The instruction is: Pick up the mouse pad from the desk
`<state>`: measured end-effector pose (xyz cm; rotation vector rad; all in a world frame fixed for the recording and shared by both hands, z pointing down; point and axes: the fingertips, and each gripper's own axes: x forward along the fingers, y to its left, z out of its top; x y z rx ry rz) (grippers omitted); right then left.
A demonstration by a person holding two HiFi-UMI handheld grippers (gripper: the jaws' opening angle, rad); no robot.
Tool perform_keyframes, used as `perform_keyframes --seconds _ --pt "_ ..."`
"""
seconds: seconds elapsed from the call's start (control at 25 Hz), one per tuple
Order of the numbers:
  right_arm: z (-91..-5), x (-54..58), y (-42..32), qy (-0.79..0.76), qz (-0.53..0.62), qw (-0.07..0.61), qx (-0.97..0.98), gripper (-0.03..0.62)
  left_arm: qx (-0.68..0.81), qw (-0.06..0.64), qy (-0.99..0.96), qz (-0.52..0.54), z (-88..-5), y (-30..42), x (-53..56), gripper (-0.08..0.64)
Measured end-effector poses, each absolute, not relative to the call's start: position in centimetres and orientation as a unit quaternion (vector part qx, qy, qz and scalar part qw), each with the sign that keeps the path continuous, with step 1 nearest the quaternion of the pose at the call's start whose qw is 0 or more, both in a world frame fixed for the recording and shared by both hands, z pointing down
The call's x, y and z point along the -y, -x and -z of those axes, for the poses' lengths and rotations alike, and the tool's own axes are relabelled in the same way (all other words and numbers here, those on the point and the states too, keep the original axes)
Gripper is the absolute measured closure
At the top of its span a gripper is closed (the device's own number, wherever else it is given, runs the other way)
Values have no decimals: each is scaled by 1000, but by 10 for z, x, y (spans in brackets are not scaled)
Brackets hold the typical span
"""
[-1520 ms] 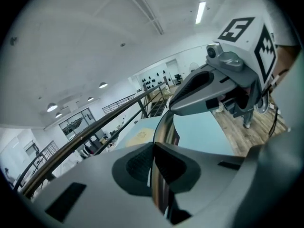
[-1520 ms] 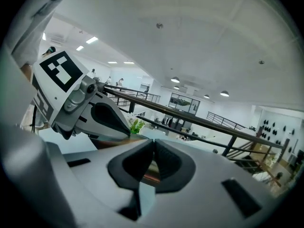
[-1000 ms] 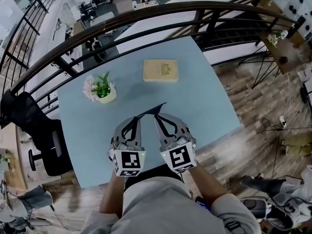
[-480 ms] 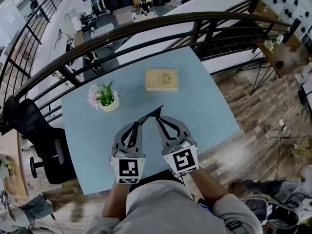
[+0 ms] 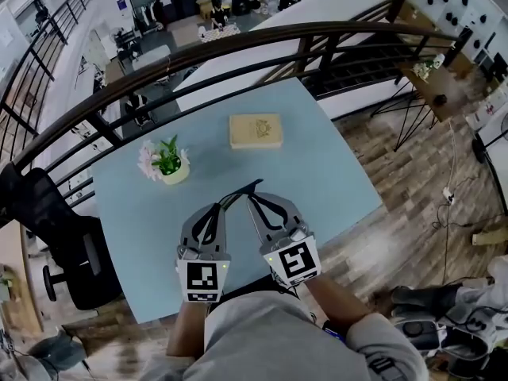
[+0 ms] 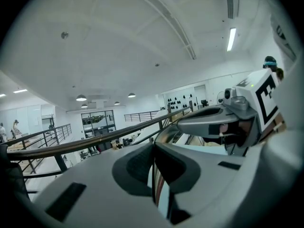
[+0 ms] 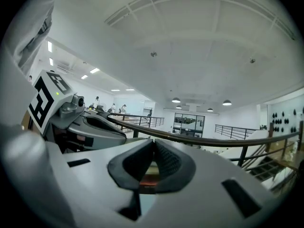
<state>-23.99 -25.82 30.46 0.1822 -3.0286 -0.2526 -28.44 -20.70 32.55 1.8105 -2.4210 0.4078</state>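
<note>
The mouse pad (image 5: pixel 244 189) shows as a thin dark sheet seen edge-on, held above the light blue desk (image 5: pixel 333 173). My left gripper (image 5: pixel 225 205) and my right gripper (image 5: pixel 250 198) stand side by side near the desk's front edge, tips almost together, each shut on the pad. In the left gripper view the pads of the left gripper (image 6: pixel 153 167) pinch a thin striped edge of the mouse pad (image 6: pixel 159 190), with the right gripper (image 6: pixel 216 123) alongside. In the right gripper view the right gripper (image 7: pixel 153 163) clamps the mouse pad (image 7: pixel 147 175), and the left gripper (image 7: pixel 90 127) is beside it.
A flat wooden box (image 5: pixel 255 130) lies at the desk's far side. A small potted plant with flowers (image 5: pixel 166 162) stands at the far left. A dark curved railing (image 5: pixel 238 42) runs behind the desk, and a black office chair (image 5: pixel 63 236) is at its left.
Both grippers have come up a little off the desk together, the pad still pinched between them. Their grips look unchanged.
</note>
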Motion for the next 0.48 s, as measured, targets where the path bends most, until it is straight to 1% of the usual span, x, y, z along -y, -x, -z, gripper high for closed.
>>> perform_keyframes --seconds 0.48 --pt "-303 255 239 -69 99 64 991 580 782 41 -607 -134 -325 283 206 535"
